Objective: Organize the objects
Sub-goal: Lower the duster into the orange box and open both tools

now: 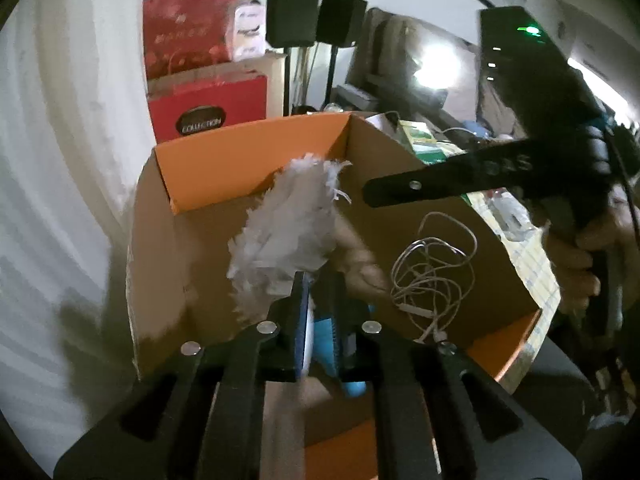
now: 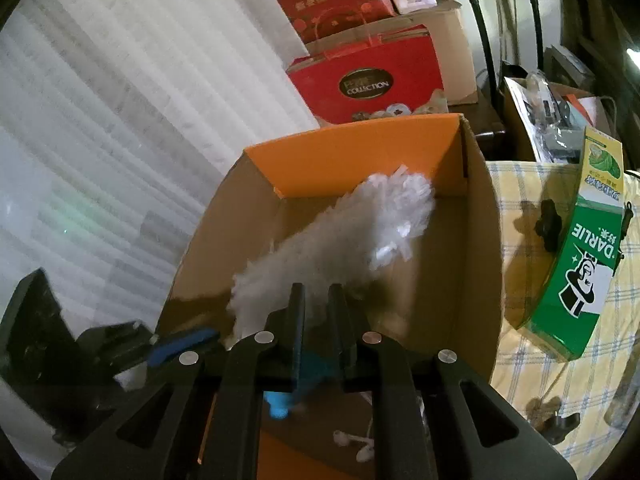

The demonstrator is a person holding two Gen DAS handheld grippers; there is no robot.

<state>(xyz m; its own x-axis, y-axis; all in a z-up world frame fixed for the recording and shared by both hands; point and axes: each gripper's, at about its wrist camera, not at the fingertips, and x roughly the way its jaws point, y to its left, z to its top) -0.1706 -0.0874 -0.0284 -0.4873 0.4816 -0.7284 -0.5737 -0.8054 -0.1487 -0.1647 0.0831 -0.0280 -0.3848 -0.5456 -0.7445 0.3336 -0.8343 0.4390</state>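
Left fingers (image 1: pixel 316 292) clamp duster (image 1: pixel 286 224) over box (image 1: pixel 460 216); blue handle mostly hidden.

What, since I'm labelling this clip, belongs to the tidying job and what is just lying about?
In the job: white duster, held by the left gripper; orange box below it; tangled white earphones in the box.
Lying about: green Darlie carton, red gift bag, black speakers.
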